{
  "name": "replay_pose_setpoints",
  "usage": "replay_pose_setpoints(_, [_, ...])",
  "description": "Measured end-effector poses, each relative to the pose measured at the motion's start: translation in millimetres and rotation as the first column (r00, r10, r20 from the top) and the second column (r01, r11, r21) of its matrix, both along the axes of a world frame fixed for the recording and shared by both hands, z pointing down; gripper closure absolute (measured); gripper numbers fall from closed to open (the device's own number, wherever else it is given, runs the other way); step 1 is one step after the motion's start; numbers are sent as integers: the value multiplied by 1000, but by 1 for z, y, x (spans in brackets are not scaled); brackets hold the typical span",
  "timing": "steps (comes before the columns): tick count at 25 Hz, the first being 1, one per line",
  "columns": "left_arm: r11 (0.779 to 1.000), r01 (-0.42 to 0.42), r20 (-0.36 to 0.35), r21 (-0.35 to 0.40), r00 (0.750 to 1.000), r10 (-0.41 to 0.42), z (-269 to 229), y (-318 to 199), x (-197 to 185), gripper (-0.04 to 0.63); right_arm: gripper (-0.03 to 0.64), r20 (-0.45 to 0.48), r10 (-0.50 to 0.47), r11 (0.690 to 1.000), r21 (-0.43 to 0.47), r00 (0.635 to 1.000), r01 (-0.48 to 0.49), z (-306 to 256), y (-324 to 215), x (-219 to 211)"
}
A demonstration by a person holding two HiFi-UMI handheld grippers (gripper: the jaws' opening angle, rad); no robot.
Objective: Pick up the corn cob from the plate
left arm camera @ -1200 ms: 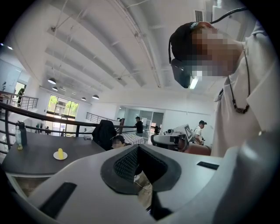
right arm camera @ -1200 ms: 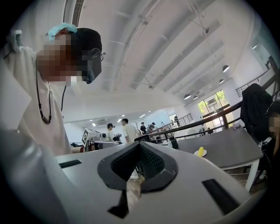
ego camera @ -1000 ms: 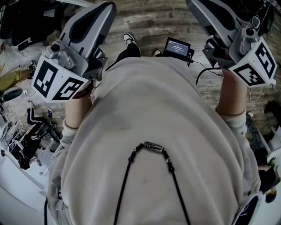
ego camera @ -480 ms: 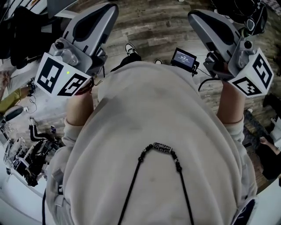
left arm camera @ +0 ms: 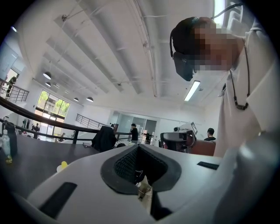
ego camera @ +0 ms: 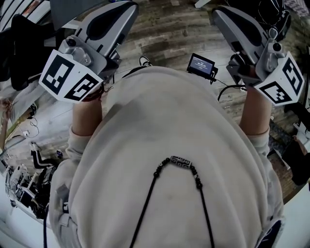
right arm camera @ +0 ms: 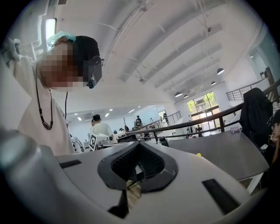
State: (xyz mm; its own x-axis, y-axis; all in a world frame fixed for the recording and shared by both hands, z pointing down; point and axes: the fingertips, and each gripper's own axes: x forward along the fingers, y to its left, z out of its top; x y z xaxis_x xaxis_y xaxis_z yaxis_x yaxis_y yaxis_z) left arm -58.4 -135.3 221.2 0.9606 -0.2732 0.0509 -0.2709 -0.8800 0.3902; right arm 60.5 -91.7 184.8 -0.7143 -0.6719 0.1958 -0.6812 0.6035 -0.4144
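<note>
No corn cob or plate can be made out in any view. In the head view my left gripper [ego camera: 127,6] is raised at the upper left and my right gripper [ego camera: 219,10] at the upper right, both over the wood floor [ego camera: 164,34]. In its own view my left gripper [left arm camera: 138,147] points level across a hall, jaws together with nothing between them. My right gripper [right arm camera: 139,144] is likewise shut and empty. A small yellow thing [left arm camera: 64,165] lies on a dark table [left arm camera: 35,162]; it is too small to identify. A similar yellow speck [right arm camera: 199,154] shows in the right gripper view.
The person's pale sweater [ego camera: 169,160] fills most of the head view. A small screen device [ego camera: 201,64] hangs at chest level, above a shoe [ego camera: 143,60]. Equipment clutters the left edge [ego camera: 24,179]. A railing [right arm camera: 210,120], a chair with a black jacket [left arm camera: 104,138] and several people stand in the hall.
Both grippers have shifted toward the top of the head view, and the floor and clutter have slid past beneath. Both stay shut and empty.
</note>
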Motion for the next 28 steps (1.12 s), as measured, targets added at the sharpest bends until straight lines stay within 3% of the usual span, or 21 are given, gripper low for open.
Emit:
replay_pose_setpoints(11, [988,-111,-77,-104,992,103,25,30,-6,594,601,-79,-19,999,-43,997,16,13,-5,-32])
replay_pose_setpoints(18, [995,-53,-54,-88,997,48,27,70,-7,594,601,-33,-47,999,-28,998,46,19,24,-21])
replay_pose_setpoints(23, [995,-77,-89,-57,993,72,15,96,-13,594,601,-31,-113,994,3,993,113,23,14,-22])
replay_pose_setpoints(28, [998,-14,-34,-63,999,12,26,93,-4,594,601,-26,-166,986,15,986,166,28,0,-18])
